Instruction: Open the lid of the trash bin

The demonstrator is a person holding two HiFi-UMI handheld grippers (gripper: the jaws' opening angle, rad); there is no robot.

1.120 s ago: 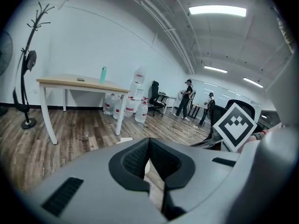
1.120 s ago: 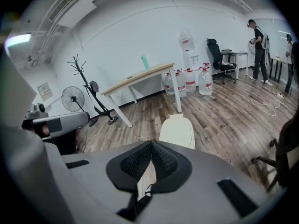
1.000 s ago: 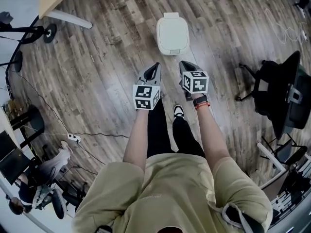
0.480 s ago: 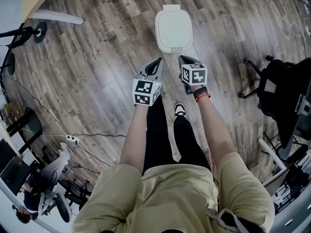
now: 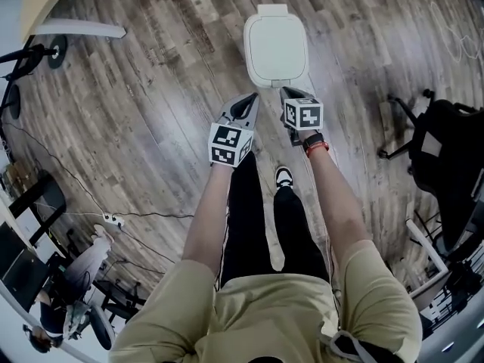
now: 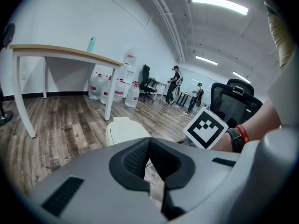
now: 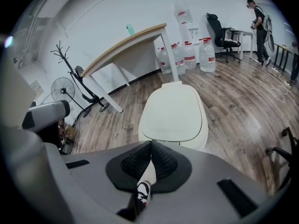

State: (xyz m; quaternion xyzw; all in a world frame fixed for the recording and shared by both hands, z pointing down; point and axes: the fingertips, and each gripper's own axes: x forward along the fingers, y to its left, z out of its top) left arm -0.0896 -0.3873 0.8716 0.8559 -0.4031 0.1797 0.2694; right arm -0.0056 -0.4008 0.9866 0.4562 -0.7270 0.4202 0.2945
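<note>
Hovering short of the bin lid [image 5: 277, 48], seemingly shut; left hand-held gripper [image 5: 251, 98] and right hand-held gripper [image 5: 286, 91] both pressed together, empty. Next I'd hook its front edge.

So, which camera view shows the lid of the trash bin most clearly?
The right gripper view: the closed lid lies large and almost whole just beyond the right claw. The head view shows it whole from above, but smaller. In the left gripper view only part of it shows, the rest hidden by the left claw.
</note>
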